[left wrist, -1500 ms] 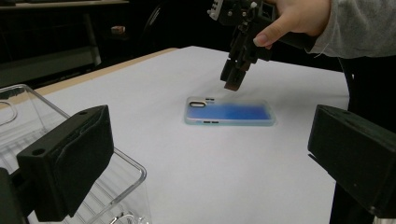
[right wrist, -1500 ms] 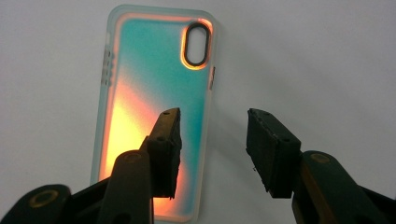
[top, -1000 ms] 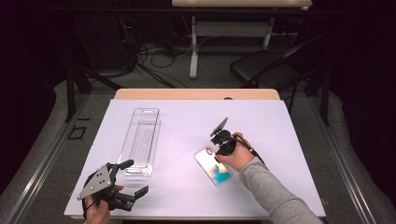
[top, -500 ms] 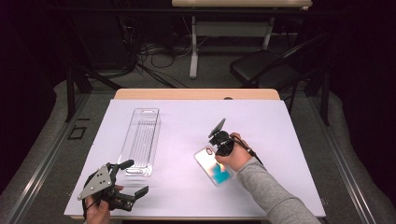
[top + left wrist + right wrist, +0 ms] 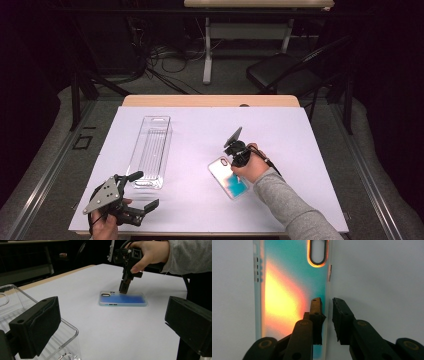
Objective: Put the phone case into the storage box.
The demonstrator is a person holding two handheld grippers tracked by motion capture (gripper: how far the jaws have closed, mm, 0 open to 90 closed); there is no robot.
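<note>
A phone case (image 5: 229,177) with a blue-to-orange tint lies flat on the white table, right of centre. In the right gripper view the case (image 5: 287,290) has its camera cut-out at the top. My right gripper (image 5: 327,302) points down at it, one jaw over the case and one outside its long edge. The jaws have just been closing and stand narrowly apart, with a thin gap on each side of the rim. From the left gripper view, the right gripper (image 5: 124,290) stands tip-down on the case (image 5: 122,299). My left gripper (image 5: 145,190) rests open and empty at the front left.
A clear plastic tray (image 5: 150,150) lies lengthwise at the left of the table (image 5: 300,140), its near corner (image 5: 67,327) close by my left jaw. A dark chair (image 5: 280,75) and cables stand on the floor beyond the far edge.
</note>
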